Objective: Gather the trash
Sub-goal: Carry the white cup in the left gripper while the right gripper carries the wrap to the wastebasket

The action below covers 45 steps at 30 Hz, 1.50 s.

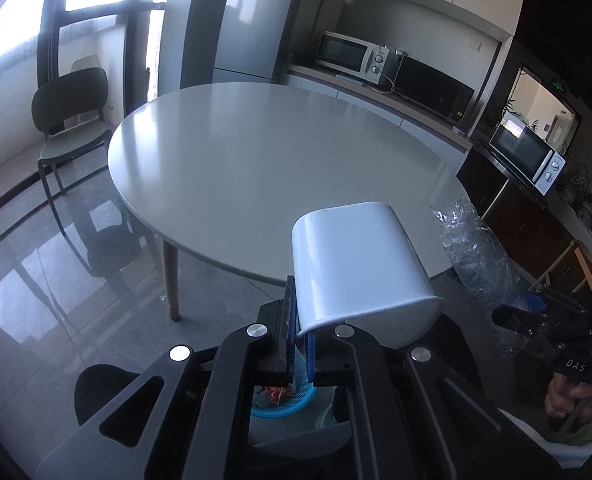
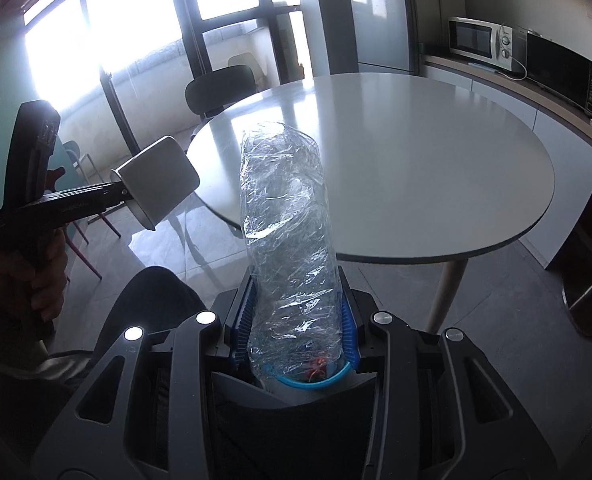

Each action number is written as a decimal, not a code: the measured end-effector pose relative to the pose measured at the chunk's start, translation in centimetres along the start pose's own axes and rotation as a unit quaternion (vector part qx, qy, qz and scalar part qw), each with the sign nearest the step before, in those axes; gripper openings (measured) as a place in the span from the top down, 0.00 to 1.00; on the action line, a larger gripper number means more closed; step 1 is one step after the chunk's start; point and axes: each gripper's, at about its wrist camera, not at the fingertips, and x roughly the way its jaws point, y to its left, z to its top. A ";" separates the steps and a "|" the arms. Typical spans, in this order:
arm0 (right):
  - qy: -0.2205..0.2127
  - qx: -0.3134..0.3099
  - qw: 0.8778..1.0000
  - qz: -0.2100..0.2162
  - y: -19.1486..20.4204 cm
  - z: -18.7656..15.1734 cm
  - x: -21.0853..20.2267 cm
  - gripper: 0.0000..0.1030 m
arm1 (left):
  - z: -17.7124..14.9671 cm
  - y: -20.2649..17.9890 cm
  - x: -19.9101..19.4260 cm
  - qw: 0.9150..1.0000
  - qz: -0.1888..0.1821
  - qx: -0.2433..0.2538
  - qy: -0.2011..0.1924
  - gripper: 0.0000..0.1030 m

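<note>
Crushed plastic bottle (image 2: 292,240) clamped in right claw (image 2: 296,320), white cup (image 1: 359,264) rim pinched by left claw (image 1: 300,344), round table (image 1: 256,160) ahead.

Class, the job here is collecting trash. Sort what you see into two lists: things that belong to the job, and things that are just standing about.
Part of the job:
- white cup, pinched at its rim by the left gripper
- crumpled clear plastic bottle, clamped in the right gripper
- blue basket below, already holding scraps

Just standing about:
- round table
- chair
- fridge
- microwaves
</note>
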 end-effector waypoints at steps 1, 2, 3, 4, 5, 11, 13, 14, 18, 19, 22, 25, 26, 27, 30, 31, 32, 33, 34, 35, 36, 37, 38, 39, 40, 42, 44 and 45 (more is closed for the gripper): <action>0.006 -0.001 1.000 0.001 0.2 -0.4 0.1 0.66 | -0.5 0.1 0.1 1.000 0.000 -0.002 0.006 0.97; 0.013 -0.002 1.000 0.004 0.3 -0.7 0.3 0.66 | -1.0 0.2 0.3 1.000 -0.001 -0.002 0.013 0.97; 0.023 -0.004 1.000 0.007 0.5 -1.0 0.8 0.66 | -1.4 0.2 0.5 1.000 -0.003 -0.002 0.019 0.97; 0.030 -0.005 1.000 0.008 0.7 -1.4 1.2 0.66 | -1.8 0.3 0.7 1.000 -0.004 -0.002 0.025 0.97; 0.038 -0.006 0.999 0.010 0.8 -1.7 1.6 0.66 | -2.2 0.4 1.1 1.000 -0.004 -0.004 0.030 0.97; 0.078 -0.007 0.997 0.016 1.2 -3.0 4.7 0.66 | -4.2 1.4 3.3 0.998 -0.002 -0.011 0.067 0.97; 0.091 -0.005 0.996 0.016 1.3 -3.4 5.8 0.66 | -4.9 1.9 3.8 0.997 0.000 -0.015 0.077 0.97; 0.098 -0.003 0.995 0.017 1.4 -3.7 6.3 0.66 | -5.1 2.1 4.2 0.996 0.000 -0.018 0.083 0.97; 0.122 0.001 0.992 0.019 1.5 -4.4 8.6 0.66 | -6.2 2.9 5.9 0.994 0.001 -0.030 0.105 0.97; 0.128 0.003 0.992 0.019 1.4 -4.5 9.1 0.66 | -6.5 3.1 6.4 0.993 0.001 -0.033 0.110 0.97; 0.144 0.012 0.989 0.018 1.0 -4.9 11.0 0.66 | -7.0 3.9 7.7 0.991 0.003 -0.042 0.126 0.97; 0.159 0.020 0.987 0.011 0.4 -5.4 12.7 0.66 | -7.6 4.5 9.1 0.989 0.008 -0.053 0.141 0.97; 0.164 0.024 0.986 0.009 0.2 -5.6 13.3 0.66 | -7.7 4.6 9.5 0.988 0.009 -0.055 0.145 0.97; 0.169 0.027 0.985 0.008 0.0 -5.8 13.9 0.66 | -8.0 4.8 9.9 0.987 0.011 -0.057 0.149 0.97; 0.185 0.035 0.982 0.001 -0.4 -6.5 15.8 0.66 | -8.3 5.2 10.9 0.985 0.014 -0.062 0.159 0.97; 0.191 0.040 0.981 0.000 -0.6 -6.7 16.4 0.66 | -8.4 5.4 11.3 0.984 0.016 -0.064 0.163 0.97; 0.198 0.044 0.979 0.001 -0.6 -6.5 17.0 0.66 | -8.5 5.5 11.7 0.984 0.017 -0.066 0.166 0.97; 0.204 0.047 0.978 0.002 -0.7 -6.7 17.6 0.66 | -8.7 5.7 12.0 0.983 0.019 -0.069 0.170 0.97; 0.209 0.050 0.977 0.002 -0.8 -7.0 18.2 0.66 | -8.8 5.9 12.4 0.982 0.020 -0.072 0.175 0.97; 0.215 0.052 0.975 0.002 -1.0 -7.2 18.6 0.66 | -8.9 6.1 12.8 0.981 0.021 -0.076 0.179 0.97; 0.220 0.054 0.974 0.003 -1.1 -7.2 19.2 0.66 | -8.8 6.2 13.1 0.980 0.022 -0.079 0.182 0.97; 0.225 0.057 0.973 0.004 -1.2 -7.3 19.6 0.66 | -8.9 6.4 13.5 0.979 0.023 -0.082 0.186 0.97; 0.230 0.060 0.971 0.002 -1.3 -7.4 20.2 0.66 | -9.0 6.6 14.0 0.978 0.024 -0.084 0.190 0.97; 0.235 0.061 0.970 0.000 -1.6 -7.6 20.8 0.66 | -9.1 6.6 14.4 0.977 0.027 -0.086 0.194 0.97; 0.239 0.062 0.969 -0.002 -1.9 -7.7 21.4 0.66 | -9.1 6.7 14.9 0.976 0.029 -0.088 0.198 0.97; 0.246 0.068 0.967 -0.005 -2.1 -7.9 22.6 0.66 | -9.4 6.6 15.7 0.974 0.031 -0.091 0.205 0.97; 0.252 0.073 0.965 -0.007 -2.3 -8.0 23.5 0.66 | -9.4 6.8 16.6 0.972 0.033 -0.095 0.213 0.97; 0.254 0.076 0.964 -0.008 -2.5 -8.0 23.9 0.66 | -9.5 6.9 17.1 0.971 0.033 -0.097 0.217 0.97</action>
